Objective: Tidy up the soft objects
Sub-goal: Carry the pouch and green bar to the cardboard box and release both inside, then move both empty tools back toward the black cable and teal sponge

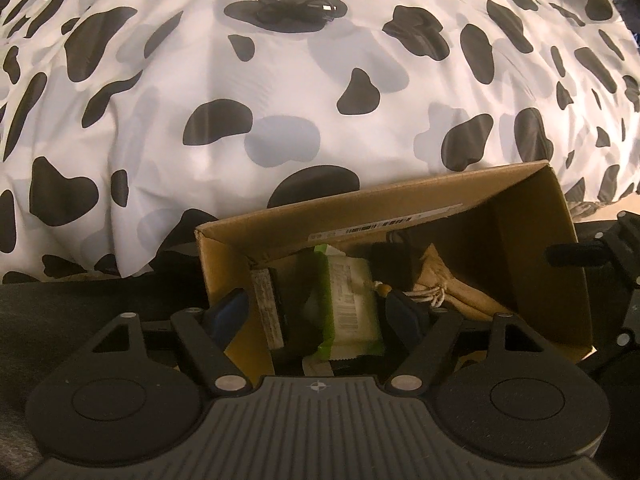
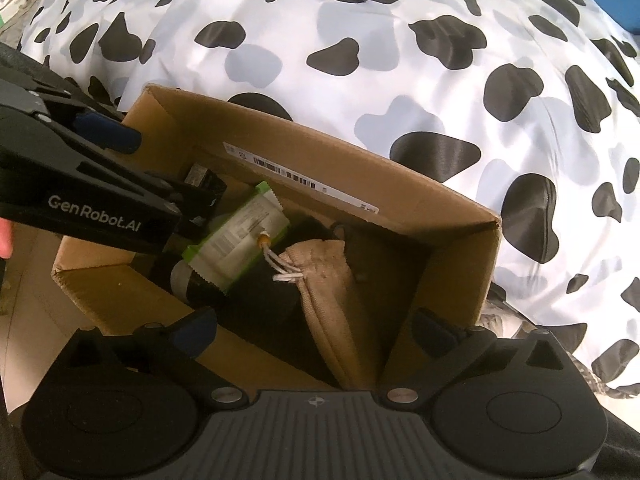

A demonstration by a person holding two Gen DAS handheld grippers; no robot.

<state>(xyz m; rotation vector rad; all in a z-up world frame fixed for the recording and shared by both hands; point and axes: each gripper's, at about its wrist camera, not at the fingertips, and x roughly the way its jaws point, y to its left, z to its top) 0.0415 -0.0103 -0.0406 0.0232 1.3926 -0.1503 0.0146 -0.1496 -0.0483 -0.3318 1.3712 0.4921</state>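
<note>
box: one cardboard box point(image 2: 280, 160) beside bed | contents: one tan drawstring pouch point(image 2: 332, 280) at 6, one green-edged packet point(image 2: 236, 236) at 9 | left tongs point(image 1: 320, 312) spread, empty, astride packet | right tongs point(image 2: 316, 328) opening wide, empty, pouch between
</note>
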